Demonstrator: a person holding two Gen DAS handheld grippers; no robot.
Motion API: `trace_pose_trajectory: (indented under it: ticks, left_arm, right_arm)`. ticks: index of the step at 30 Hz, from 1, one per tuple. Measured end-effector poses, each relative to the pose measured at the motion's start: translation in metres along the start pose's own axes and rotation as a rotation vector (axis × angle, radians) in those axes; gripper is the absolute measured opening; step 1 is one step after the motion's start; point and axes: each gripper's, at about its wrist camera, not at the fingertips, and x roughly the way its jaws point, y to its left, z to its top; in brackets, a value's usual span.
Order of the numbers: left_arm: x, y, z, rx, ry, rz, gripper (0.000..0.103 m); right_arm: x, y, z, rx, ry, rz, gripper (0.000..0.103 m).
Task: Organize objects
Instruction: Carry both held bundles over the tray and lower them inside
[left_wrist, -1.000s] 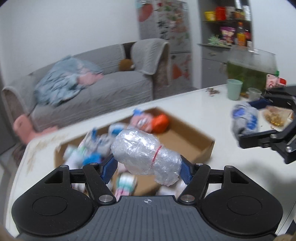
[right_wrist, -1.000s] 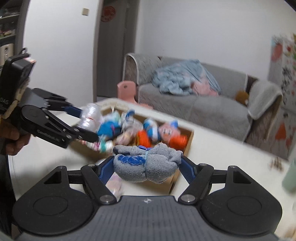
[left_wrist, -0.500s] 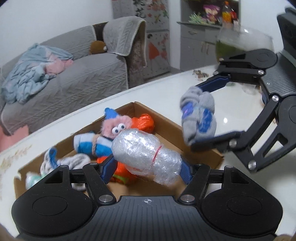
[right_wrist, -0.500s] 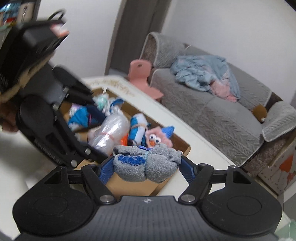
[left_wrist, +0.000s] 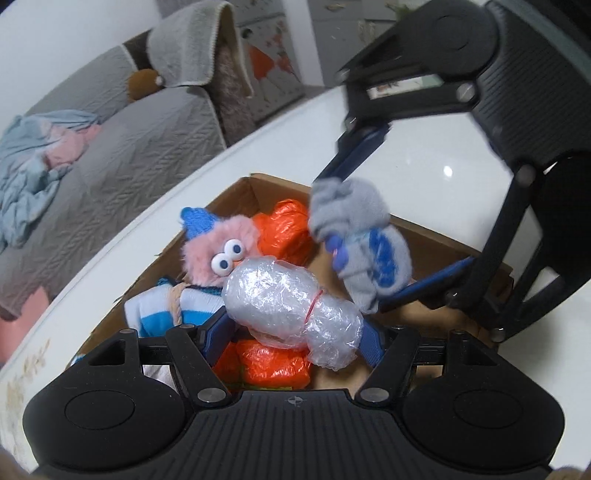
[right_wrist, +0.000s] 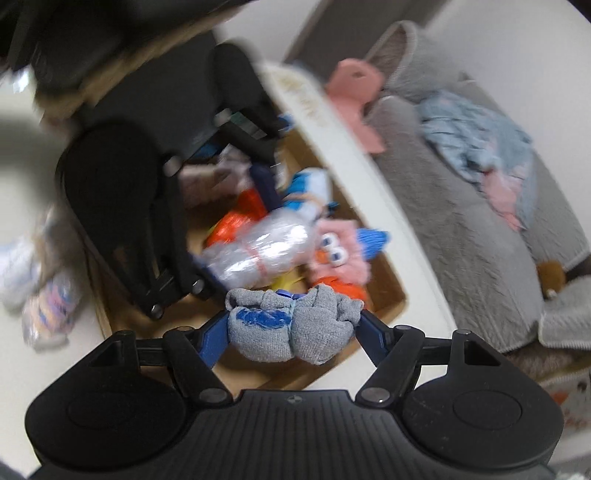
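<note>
My left gripper (left_wrist: 291, 332) is shut on a clear plastic-wrapped bundle (left_wrist: 291, 302) tied with a red band, held just above the open cardboard box (left_wrist: 236, 192). My right gripper (right_wrist: 293, 326) is shut on a grey and blue rolled sock bundle (right_wrist: 291, 325), also over the box; the sock bundle shows in the left wrist view (left_wrist: 362, 240). The clear bundle shows in the right wrist view (right_wrist: 262, 251). The box holds a pink fuzzy toy with googly eyes (left_wrist: 221, 247), orange wrapped packs (left_wrist: 273, 362) and a blue-striped sock roll (left_wrist: 162, 306).
The box sits on a white table (left_wrist: 424, 155). A grey sofa (left_wrist: 110, 147) with blue and pink cloths stands behind. Loose wrapped items (right_wrist: 48, 302) lie on the table left of the box in the right wrist view. A pink chair (right_wrist: 354, 88) stands by the table edge.
Both grippers have moved closer and lower over the box, each still holding its bundle. The right gripper now looms large beside the left one.
</note>
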Motion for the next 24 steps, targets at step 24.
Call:
trace_pose_trajectory:
  ticks: [24]
  left_arm:
    - [0.014, -0.005, 0.006, 0.062, 0.049, -0.010, 0.077]
  right_arm:
    - [0.022, -0.007, -0.006, -0.089, 0.107, 0.097, 0.069]
